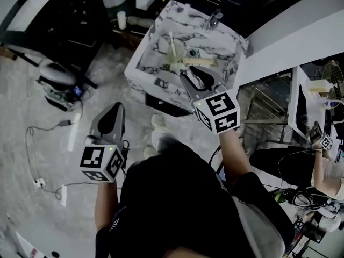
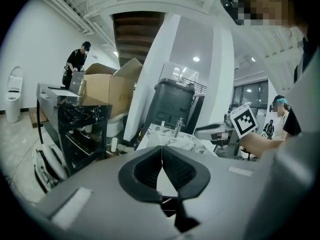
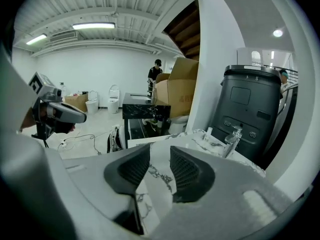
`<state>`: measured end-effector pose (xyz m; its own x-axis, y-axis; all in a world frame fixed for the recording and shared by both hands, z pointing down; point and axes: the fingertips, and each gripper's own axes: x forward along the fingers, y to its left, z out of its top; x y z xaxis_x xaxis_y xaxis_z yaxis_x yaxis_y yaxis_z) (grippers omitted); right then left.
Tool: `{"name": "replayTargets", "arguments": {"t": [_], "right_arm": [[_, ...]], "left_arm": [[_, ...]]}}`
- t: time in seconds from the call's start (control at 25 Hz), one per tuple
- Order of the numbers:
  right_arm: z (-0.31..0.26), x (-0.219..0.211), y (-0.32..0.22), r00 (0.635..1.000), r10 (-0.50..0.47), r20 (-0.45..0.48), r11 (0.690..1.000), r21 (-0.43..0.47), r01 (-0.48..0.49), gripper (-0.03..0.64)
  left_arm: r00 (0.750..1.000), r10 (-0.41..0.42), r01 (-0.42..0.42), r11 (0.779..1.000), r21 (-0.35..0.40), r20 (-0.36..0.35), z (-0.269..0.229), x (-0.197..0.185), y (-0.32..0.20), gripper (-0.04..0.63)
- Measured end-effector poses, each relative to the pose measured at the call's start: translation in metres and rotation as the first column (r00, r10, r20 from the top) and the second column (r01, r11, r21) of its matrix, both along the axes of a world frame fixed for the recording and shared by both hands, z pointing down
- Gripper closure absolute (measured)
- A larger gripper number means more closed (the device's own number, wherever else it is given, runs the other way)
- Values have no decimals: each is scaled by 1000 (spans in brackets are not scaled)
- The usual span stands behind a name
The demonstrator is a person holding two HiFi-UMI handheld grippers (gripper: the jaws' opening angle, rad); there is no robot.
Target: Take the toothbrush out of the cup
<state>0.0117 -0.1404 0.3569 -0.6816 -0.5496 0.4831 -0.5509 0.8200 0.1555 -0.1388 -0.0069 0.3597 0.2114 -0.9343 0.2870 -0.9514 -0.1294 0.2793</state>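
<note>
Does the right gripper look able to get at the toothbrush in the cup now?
Probably yes: the right gripper is open and empty at the sink rim, and nothing stands between it and the toothbrush.

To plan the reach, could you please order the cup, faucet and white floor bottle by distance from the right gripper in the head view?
1. Cup, in the basin just ahead of the right gripper.
2. Faucet, at the basin's far edge.
3. White bottle, on the floor beyond.
</note>
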Motion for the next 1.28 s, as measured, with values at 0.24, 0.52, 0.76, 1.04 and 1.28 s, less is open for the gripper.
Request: {"name": "replayTargets", "arguments": {"t": [0.24, 0.52, 0.76, 1.04, 1.28], "right_arm": [[24, -5, -63, 998, -18, -68, 999, -41, 15, 485], [61, -15, -114, 996, -36, -80, 991, -134, 25, 485], [98, -27, -143, 996, -31, -86, 978, -206, 13, 485], [131, -43, -169, 993, -25, -112, 971, -239, -3, 485], [155, -54, -183, 992, -16, -122, 966, -258, -16, 485]], "left_arm": [[1000, -24, 25, 999, -31, 8, 5, -6, -56, 575], [999, -40, 41, 995, -91, 12, 21, -3, -102, 577], [998, -50, 52, 991, -125, 24, 27, -4, -131, 577], [997, -69, 75, 983, -165, 46, 33, -13, -154, 577], [996, -82, 89, 975, -202, 43, 42, -20, -165, 577]]}}
